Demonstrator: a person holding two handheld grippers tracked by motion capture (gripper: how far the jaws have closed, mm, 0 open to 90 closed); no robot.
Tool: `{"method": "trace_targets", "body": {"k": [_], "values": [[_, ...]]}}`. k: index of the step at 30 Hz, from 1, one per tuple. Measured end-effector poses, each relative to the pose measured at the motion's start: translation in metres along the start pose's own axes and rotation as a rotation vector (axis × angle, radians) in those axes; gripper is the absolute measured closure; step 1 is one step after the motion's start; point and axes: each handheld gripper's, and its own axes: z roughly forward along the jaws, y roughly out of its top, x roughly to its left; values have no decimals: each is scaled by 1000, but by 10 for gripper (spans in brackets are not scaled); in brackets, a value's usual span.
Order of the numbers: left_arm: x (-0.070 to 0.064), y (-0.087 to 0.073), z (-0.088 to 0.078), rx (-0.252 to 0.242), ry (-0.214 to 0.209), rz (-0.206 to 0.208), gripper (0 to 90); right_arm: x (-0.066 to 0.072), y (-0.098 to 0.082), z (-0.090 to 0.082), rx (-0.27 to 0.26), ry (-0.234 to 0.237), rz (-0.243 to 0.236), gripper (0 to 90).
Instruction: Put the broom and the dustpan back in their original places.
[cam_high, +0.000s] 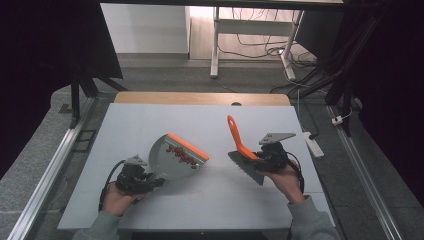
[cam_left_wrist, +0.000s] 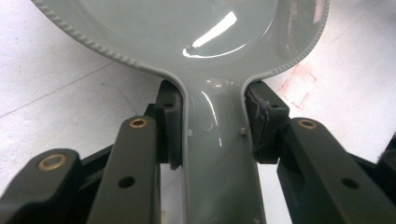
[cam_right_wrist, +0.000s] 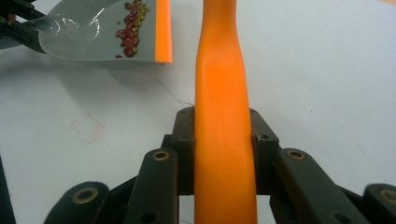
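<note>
A grey dustpan (cam_high: 172, 162) with an orange lip is tilted above the white table (cam_high: 200, 200), with red and green beans (cam_high: 181, 155) piled near its lip. My left gripper (cam_high: 156, 181) is shut on the dustpan's handle (cam_left_wrist: 217, 154), its pads pressing on both sides. My right gripper (cam_high: 257, 159) is shut on the orange handle (cam_high: 234, 134) of a brush whose grey bristles (cam_high: 246, 168) point down toward the table. In the right gripper view the brush handle (cam_right_wrist: 223, 116) runs up between the jaws, and the dustpan (cam_right_wrist: 88, 32) with the beans (cam_right_wrist: 133, 23) lies at the upper left.
A wooden strip (cam_high: 200, 98) borders the table's far edge. Metal rails (cam_high: 55, 160) run along both sides. A white power strip (cam_high: 314, 142) lies on the floor to the right. A faint red square mark (cam_right_wrist: 88, 126) shows on the table.
</note>
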Motion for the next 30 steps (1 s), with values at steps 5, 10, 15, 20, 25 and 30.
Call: {"method": "trace_targets", "body": {"k": [5, 10, 15, 20, 25, 30], "values": [[2, -5, -2, -8, 19, -24, 612, -2, -5, -5, -1, -5, 5, 703], [6, -10, -8, -27, 40, -58, 612, -4, -11, -7, 10, -8, 21, 703], [9, -14, -16, -48, 67, -89, 612, -5, -17, -9, 13, -4, 20, 703], [13, -18, -19, -66, 94, -130, 612, -5, -20, -11, 21, 5, 31, 703], [14, -21, -22, -88, 120, -177, 612, -3, -22, -13, 23, 2, 30, 703], [15, -25, -22, -103, 145, -229, 612, -2, -25, -15, 29, 0, 46, 703]]}}
